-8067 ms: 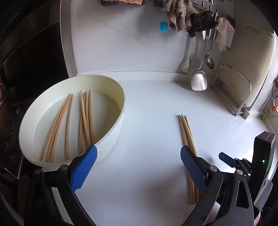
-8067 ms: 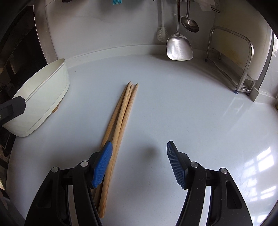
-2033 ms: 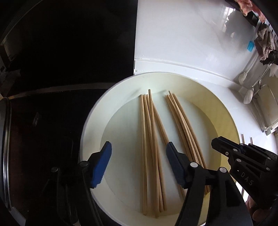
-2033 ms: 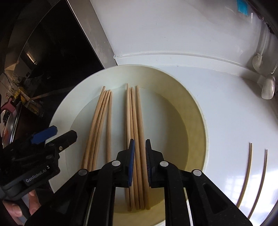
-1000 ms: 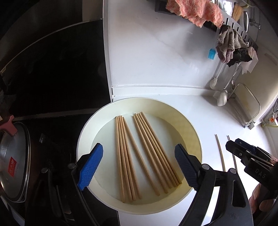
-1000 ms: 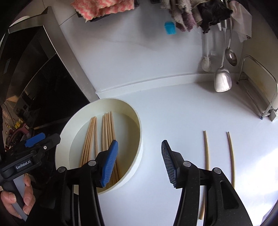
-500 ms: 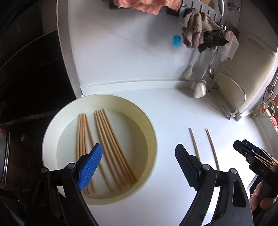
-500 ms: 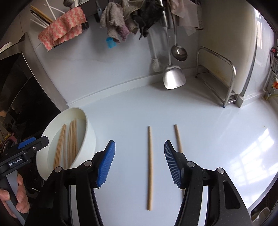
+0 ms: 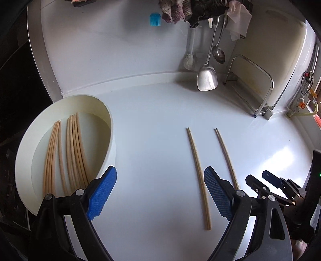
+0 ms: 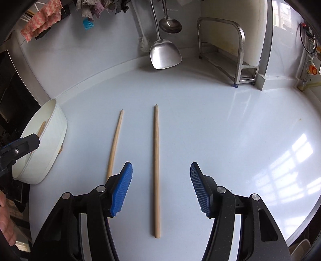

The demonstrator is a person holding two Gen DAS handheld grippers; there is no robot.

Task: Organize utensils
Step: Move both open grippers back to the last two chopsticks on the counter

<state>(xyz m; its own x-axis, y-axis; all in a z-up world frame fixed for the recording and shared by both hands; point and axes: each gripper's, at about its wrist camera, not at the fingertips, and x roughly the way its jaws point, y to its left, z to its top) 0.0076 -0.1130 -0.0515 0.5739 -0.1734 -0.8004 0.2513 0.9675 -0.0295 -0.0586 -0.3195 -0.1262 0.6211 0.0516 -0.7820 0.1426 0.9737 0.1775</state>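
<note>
Two wooden chopsticks lie apart on the white counter: the left chopstick and the right chopstick. A round white basin at the left holds several more chopsticks in two bunches. My left gripper is open and empty, between the basin and the loose chopsticks. My right gripper is open and empty, its fingers on either side of the right chopstick, above it.
A steel spatula, a ladle and cloths hang on the back wall. A metal rack stands at the back right. A dark stove area lies left of the basin.
Both grippers have swung right and drawn back from the basin toward the two loose chopsticks. The right gripper, shut on chopsticks in the basin two seconds ago, is now open.
</note>
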